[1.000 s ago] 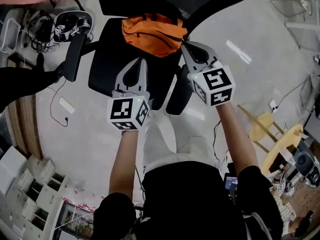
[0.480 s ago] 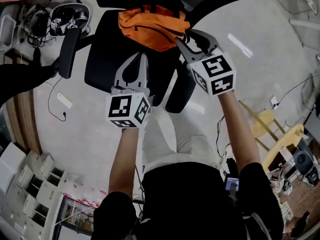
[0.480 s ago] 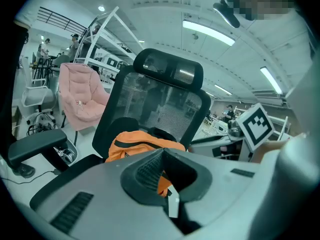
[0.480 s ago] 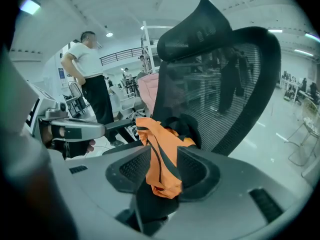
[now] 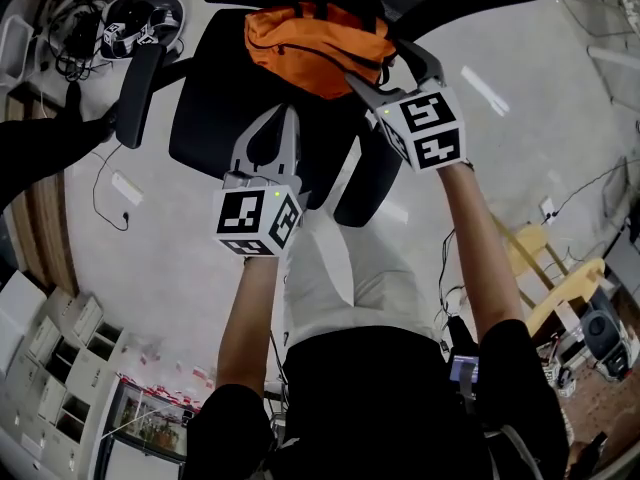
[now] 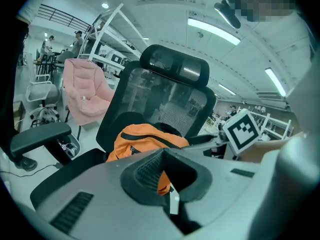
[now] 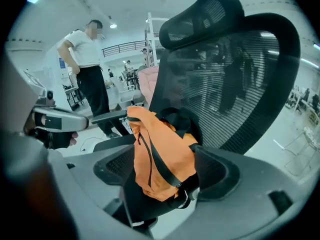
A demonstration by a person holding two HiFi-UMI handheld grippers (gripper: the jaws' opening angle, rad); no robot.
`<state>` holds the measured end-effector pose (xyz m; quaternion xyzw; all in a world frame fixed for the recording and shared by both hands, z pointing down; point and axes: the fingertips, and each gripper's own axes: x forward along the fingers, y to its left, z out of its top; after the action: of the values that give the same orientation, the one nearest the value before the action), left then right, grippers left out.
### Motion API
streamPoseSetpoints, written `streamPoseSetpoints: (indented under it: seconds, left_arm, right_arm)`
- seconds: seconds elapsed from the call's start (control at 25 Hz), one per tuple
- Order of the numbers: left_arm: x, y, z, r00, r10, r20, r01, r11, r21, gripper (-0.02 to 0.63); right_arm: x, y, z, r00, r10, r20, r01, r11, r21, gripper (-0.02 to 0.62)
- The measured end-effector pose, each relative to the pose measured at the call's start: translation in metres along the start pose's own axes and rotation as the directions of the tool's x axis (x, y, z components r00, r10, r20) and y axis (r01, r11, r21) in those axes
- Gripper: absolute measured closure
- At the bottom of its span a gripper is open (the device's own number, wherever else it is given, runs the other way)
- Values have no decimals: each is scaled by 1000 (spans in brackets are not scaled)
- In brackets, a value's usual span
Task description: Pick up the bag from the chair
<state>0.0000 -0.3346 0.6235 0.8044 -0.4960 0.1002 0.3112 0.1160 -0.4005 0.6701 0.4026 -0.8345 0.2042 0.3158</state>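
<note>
left gripper (image 5: 288, 118): jaws pressed together, nothing in them, hovering over front of black chair seat (image 5: 215, 118)
right gripper (image 7: 165, 166): jaws have just been opening, now spread wide either side of the orange bag (image 7: 155, 144), pads not pinching it
bag sits at the rear of the seat, close to the mesh backrest (image 7: 250, 84)
person (image 7: 87, 59) standing in the background beyond the chair

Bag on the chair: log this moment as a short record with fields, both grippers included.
bag: orange, at the back of the chair seat
right gripper: jaws have just been opening, now apart, bag between them, not clamped
left gripper: jaws together, empty, short of the bag
task: bag not yet lifted
</note>
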Motion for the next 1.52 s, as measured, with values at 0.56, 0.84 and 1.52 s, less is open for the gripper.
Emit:
streamPoseSetpoints:
  seconds: [0.56,0.84,1.52]
  left_arm:
    - [3,12,-6,1000,17,5,-16,998,-65,600]
    - [10,10,-10,1000,13,-2,-13,998,-66,600]
    - [2,16,-17,1000,24,-12,-25,997,-77,600]
  right_arm:
    - [19,-21,0,998,-67,-17,67,997,-22,207]
    - [30,-21,-8,998,-44,-38,44,999,-21,207]
    - [49,-11,-18,993,-56,-105,50,997,-57,210]
